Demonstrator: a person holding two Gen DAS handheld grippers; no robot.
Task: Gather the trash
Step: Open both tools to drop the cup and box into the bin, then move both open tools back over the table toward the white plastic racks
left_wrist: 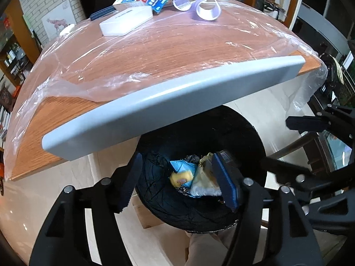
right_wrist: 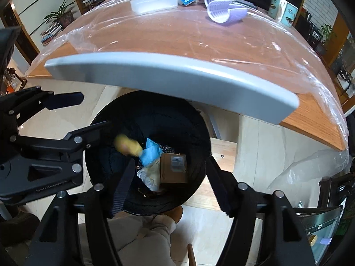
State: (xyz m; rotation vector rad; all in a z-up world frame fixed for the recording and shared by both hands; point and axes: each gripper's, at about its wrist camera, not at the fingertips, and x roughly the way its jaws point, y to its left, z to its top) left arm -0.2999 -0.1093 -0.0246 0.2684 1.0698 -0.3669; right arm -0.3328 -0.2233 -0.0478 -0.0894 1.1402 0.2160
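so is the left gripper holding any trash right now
No, the left gripper is open and empty above the black bin, with wrappers lying inside it.

It was a home, a lived-in room. A wooden tabletop [left_wrist: 168,51] stood in the middle with a clear plastic sheet [left_wrist: 221,33] over it. Shelves [left_wrist: 11,55] by the wall were full of books and small things. Potted plants [right_wrist: 61,15] grew near another shelf. An animal drawing [left_wrist: 56,23] hung on a white brick wall. Painted mugs [right_wrist: 283,11] sat on the tabletop, and a black trash bin [right_wrist: 150,119] stood on the pale tile floor [right_wrist: 255,137].
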